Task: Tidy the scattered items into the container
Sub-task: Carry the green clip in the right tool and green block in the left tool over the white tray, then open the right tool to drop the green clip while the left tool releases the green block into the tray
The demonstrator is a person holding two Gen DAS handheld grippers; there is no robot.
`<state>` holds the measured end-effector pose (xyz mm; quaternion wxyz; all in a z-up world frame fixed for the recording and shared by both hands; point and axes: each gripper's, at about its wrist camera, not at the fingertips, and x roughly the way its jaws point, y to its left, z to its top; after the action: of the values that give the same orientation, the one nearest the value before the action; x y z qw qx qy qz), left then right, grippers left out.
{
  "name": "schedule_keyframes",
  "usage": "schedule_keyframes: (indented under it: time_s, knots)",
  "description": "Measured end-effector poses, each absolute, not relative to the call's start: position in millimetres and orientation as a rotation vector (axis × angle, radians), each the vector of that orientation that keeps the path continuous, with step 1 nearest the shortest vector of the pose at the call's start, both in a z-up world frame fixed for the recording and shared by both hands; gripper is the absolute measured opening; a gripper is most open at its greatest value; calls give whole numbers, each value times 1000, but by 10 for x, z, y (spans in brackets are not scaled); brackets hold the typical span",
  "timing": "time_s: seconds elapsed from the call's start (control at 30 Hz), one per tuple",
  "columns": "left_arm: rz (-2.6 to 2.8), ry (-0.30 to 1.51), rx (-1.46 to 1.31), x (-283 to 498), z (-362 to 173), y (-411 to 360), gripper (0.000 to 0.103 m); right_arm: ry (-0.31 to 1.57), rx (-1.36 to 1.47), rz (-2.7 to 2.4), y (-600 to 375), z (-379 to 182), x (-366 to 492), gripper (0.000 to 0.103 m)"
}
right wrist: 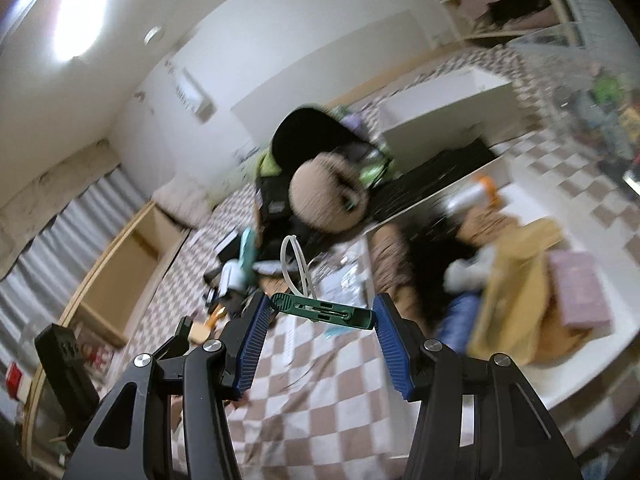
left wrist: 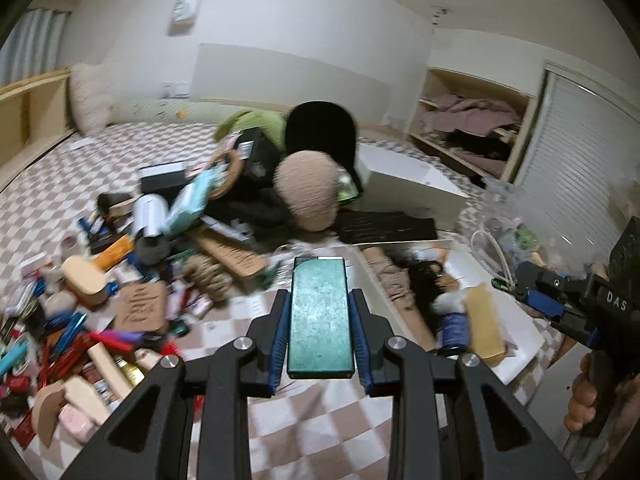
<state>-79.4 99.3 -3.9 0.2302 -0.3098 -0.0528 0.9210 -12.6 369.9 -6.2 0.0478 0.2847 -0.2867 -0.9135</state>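
Note:
My left gripper point(left wrist: 321, 300) is shut on a teal rectangular box point(left wrist: 321, 320), which it holds upright above the checkered bedspread. The white container point(left wrist: 516, 320) lies just to the right of it, with several items inside. In the right wrist view my right gripper point(right wrist: 322, 309) is shut on a green clip point(right wrist: 324, 311) held lengthwise between the blue pads point(right wrist: 252, 344), and a white cord loop point(right wrist: 294, 264) hangs from the clip. It hovers beside the container point(right wrist: 592, 376). The right gripper point(left wrist: 536, 296) also shows at the right of the left wrist view, over the container.
A dense pile of scattered small items point(left wrist: 100, 320) covers the bedspread on the left. A beige plush ball point(left wrist: 308, 192), a black cap point(left wrist: 320, 132) and a black keyboard point(left wrist: 388, 226) lie behind. A clear plastic bin point(left wrist: 520, 220) stands at the right. A hand point(left wrist: 588, 400) grips the right handle.

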Motion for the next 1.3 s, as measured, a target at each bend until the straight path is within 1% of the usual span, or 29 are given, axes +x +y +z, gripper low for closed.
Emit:
schedule_keyframes:
  time_s: [0.23,0.47,0.87,1.3]
  knots:
    - [2433,-91,-815,-852,34,1558,29,-943,849,-2866,4137,-51,24,54]
    - [2365,-49,-818,-924,-11,1976,29,-1011,845,-2939,4549,-78,150,54]
    - [2292,-2,-870,-1086,-201,2407,29,-1131,971,-2991,4986,-440,188,54]
    - [2239,98,-913,-1210,-380,2840,29,-1183,1042,-2967,5115,-620,153,54]
